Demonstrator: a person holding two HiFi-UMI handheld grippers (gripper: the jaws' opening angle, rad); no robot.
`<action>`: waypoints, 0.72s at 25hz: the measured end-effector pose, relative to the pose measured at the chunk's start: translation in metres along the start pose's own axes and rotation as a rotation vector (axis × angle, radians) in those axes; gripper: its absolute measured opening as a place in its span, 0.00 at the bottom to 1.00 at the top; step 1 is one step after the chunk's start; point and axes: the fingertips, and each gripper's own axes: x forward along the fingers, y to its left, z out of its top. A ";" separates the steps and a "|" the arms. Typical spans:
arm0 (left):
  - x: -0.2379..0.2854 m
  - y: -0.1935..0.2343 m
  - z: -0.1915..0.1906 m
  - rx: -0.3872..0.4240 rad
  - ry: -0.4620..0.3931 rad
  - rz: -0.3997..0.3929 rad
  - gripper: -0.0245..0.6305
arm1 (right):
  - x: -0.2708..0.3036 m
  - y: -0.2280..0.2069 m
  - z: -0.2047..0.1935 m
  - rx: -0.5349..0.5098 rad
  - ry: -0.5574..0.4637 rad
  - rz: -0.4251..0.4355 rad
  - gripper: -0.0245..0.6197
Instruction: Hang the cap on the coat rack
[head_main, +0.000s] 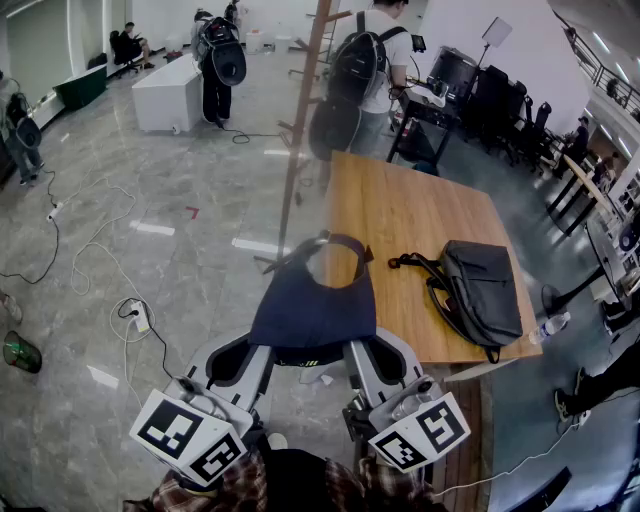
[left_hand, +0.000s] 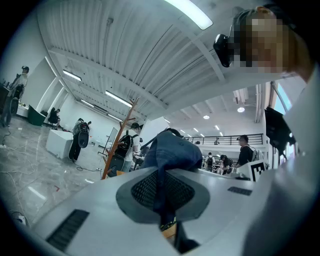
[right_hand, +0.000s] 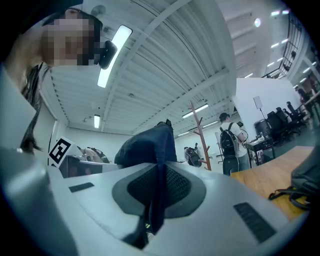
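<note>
Clamping shut on the cap (head_main: 315, 300), left gripper (head_main: 268, 347) and right gripper (head_main: 356, 347) are holding it aloft (coat rack (head_main: 300, 130) at twelve o'clock, well apart); hanging is awaiting completion

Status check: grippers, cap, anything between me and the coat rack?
Left gripper and right gripper both shut on cap. Cap not yet hung; coat rack straight ahead. Nothing seen between; table alongside at right.

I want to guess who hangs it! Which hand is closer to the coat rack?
Probably left, but only just. The left gripper and right gripper are both shut on the cap. The coat rack stands ahead on the left one's side, and the right one is by the table.
</note>
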 end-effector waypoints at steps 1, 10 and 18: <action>0.002 0.002 -0.001 -0.003 -0.001 0.003 0.07 | 0.002 -0.002 -0.001 0.000 0.003 0.003 0.07; 0.028 0.054 0.001 -0.021 0.013 0.003 0.07 | 0.054 -0.020 -0.018 0.015 0.021 -0.001 0.07; 0.059 0.137 0.032 -0.011 0.019 -0.026 0.07 | 0.148 -0.033 -0.022 0.009 0.000 -0.020 0.07</action>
